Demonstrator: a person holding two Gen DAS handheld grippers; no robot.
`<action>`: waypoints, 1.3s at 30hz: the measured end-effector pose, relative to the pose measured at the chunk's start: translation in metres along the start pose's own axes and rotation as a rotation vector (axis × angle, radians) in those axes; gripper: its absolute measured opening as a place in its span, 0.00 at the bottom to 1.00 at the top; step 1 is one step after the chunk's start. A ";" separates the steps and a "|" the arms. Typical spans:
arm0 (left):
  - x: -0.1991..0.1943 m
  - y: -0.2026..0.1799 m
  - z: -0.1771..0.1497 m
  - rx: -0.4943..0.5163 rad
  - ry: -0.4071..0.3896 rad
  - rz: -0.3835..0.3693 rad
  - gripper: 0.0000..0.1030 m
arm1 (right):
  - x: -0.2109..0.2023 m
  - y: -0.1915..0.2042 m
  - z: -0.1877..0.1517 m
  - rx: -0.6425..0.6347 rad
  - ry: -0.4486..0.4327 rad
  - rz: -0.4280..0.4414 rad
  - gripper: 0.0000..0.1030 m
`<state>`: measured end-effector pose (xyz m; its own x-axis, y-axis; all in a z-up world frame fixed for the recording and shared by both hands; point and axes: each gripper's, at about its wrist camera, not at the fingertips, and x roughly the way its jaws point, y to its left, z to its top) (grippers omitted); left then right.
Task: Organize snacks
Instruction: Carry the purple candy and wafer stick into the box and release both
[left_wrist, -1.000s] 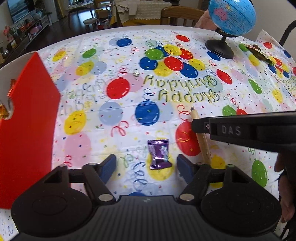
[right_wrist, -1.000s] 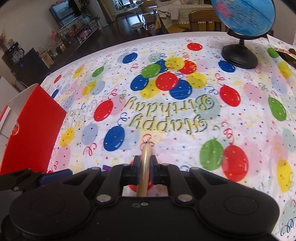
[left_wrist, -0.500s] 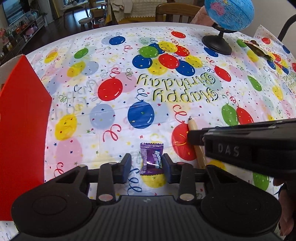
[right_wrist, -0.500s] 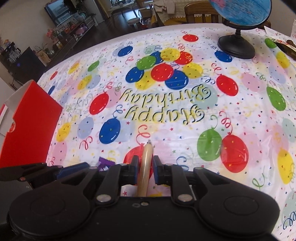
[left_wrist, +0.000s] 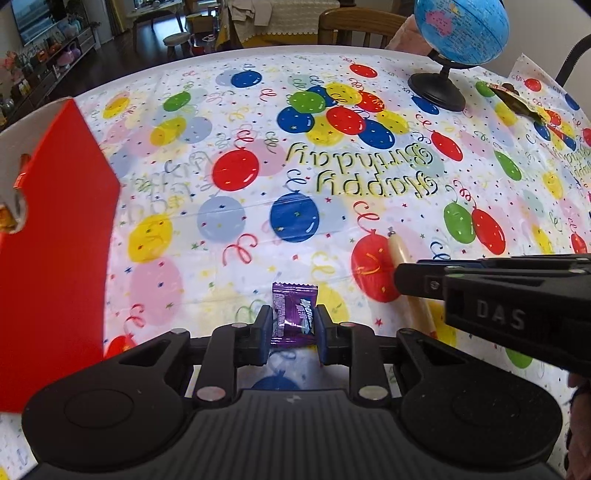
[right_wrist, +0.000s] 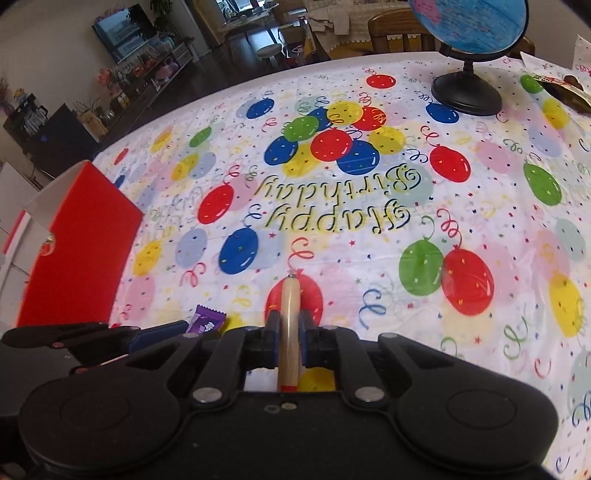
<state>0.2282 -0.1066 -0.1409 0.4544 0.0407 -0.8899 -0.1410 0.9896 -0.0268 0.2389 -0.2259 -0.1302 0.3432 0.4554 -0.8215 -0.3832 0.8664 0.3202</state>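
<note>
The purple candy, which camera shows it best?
The left wrist view: the purple candy sits centred between the left gripper pads, wrapper print visible. The right wrist view shows only a corner of it, low left, partly hidden behind that gripper.

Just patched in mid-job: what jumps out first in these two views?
The balloon-print "Happy Birthday" tablecloth fills both views, with a blue globe standing at its far right and a red box at the left edge. Up close, the left hand-held gripper is shut on a purple candy, and beside it the right hand-held gripper is clamped on a tan sausage stick.
</note>
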 end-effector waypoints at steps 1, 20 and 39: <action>-0.003 0.001 -0.001 -0.001 0.000 -0.001 0.22 | -0.004 0.002 -0.002 0.001 -0.003 0.004 0.08; -0.094 0.024 -0.023 -0.058 -0.095 -0.066 0.22 | -0.093 0.042 -0.028 0.001 -0.121 0.058 0.08; -0.164 0.120 -0.038 -0.112 -0.185 -0.061 0.22 | -0.120 0.147 -0.034 -0.058 -0.192 0.093 0.08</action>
<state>0.1037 0.0005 -0.0154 0.6172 0.0160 -0.7866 -0.2005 0.9700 -0.1376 0.1124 -0.1601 -0.0002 0.4590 0.5680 -0.6832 -0.4672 0.8084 0.3581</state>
